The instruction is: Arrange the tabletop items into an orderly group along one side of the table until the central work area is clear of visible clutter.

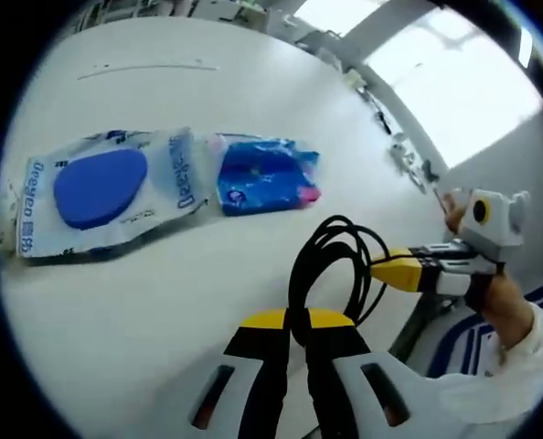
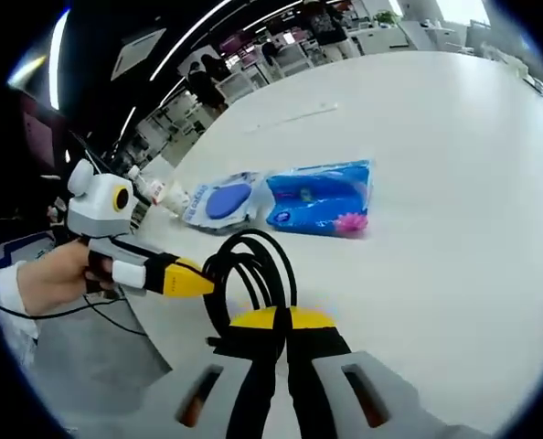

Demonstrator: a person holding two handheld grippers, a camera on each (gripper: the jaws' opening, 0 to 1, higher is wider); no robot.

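Observation:
A coiled black cable [image 1: 334,224] stands up from the white table [image 1: 143,311] near its edge. My left gripper [image 1: 297,320] is shut on the coil's lower strands. My right gripper [image 1: 392,272] comes in from the right, held by a hand, its yellow tips shut on the same coil. The right gripper view shows this cable [image 2: 251,237] in my right gripper [image 2: 281,320], with the left gripper [image 2: 191,282] pinching it from the left. Farther out lie a clear packet with a blue oval pad [image 1: 98,187] [image 2: 224,200] and a blue packet [image 1: 264,174] [image 2: 322,197], side by side.
A thin pale strip [image 1: 148,67] [image 2: 290,117] lies far across the table. Small bottles [image 2: 166,192] stand off the table's edge beyond the clear packet. The table edge [image 1: 409,302] runs close by the cable, with floor below. Desks and people fill the background.

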